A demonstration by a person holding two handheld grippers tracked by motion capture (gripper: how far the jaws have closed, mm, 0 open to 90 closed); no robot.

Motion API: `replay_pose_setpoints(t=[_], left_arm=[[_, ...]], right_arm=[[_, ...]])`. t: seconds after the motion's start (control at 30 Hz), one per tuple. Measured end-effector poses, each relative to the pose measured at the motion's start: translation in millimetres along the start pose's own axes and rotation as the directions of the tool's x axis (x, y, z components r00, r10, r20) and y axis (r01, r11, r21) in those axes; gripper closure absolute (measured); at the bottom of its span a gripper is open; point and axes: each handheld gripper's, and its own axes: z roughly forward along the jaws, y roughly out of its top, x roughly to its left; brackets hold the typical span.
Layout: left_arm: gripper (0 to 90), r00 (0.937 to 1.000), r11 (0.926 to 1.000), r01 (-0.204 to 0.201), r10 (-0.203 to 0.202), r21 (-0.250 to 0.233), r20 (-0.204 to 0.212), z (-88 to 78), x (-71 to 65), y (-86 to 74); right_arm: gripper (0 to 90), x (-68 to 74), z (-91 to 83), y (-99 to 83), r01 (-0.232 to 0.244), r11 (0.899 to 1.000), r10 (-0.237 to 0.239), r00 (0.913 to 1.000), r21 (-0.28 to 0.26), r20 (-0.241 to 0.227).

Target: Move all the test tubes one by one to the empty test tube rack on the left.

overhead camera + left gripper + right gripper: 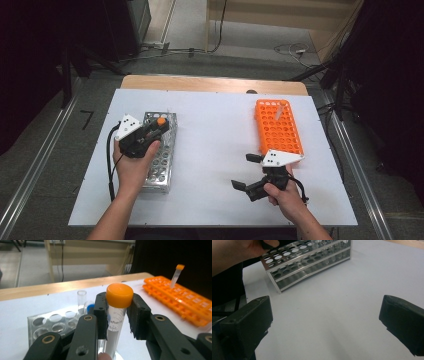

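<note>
An orange-capped test tube is clamped between the pads of the left gripper, just below its cap; the tube is held upright, with printed lettering on its clear wall facing the gripper's camera. In the high view the left gripper is seen above the far part of the metal test-tube rack, the orange cap showing at its tip. Directly beyond and below the held tube, a clear open tube and a blue-capped tube are standing in the rack's holes. Farther off, to the right of the jaws in the left gripper view, an orange plastic rack is lying on the white table sheet, with one small orange-capped tube leaning in it.

The right gripper is held low over the white sheet, just on the near side of the orange rack, with its jaws spread wide and nothing between them. From its own camera only bare white sheet is seen between the two black pads, and the metal rack is seen well ahead of them, with the person's left hand above the rack's near end.
</note>
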Motion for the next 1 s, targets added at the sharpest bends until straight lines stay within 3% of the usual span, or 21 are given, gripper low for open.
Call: replay_pose_setpoints(t=[0.17, 0.23, 0.4, 0.63, 0.77, 1.0], left_arm=[[68.7, 0.9993, 0.9986, -0.032, 0.033, 0.043, -0.02, -0.9, -5.8, -0.2], [60.8, 0.9993, 0.9979, -0.036, 0.036, 0.054, -0.013, -1.4, -6.7, 1.4], [41.5, 1.0, 0.9991, 0.001, -0.001, 0.043, 0.003, -5.2, -6.1, 2.2], [14.3, 0.9965, 0.9994, 0.016, -0.018, 0.03, 0.082, -18.3, -13.8, 3.4], [5.0, 0.9917, 0.9995, 0.014, -0.017, 0.028, 0.127, -25.8, -23.1, 0.7], [0.0, 0.9841, 0.9993, 0.008, -0.014, 0.036, 0.177, -33.8, -35.0, -5.3]], right_arm=[[0.0, -3.2, -1.3, -1.0, -0.007, 1.0, 0.007, 0.9999, -0.004, 0.009], [0.0, -3.9, -2.0, -0.8, -0.014, 1.0, 0.014, 0.9998, -0.006, 0.012], [0.0, -6.3, -3.8, -1.1, -0.015, 1.0, 0.015, 0.9997, -0.01, 0.021], [0.0, -18.0, -15.7, -0.2, -0.044, 0.998, 0.047, 0.997, -0.049, 0.061], [0.0, -27.7, -26.0, 1.3, -0.053, 0.997, 0.059, 0.9929, -0.064, 0.104], [0.0, -55.7, -40.7, 3.2, -0.101, 0.99, 0.116, 0.9792, -0.097, 0.167]])
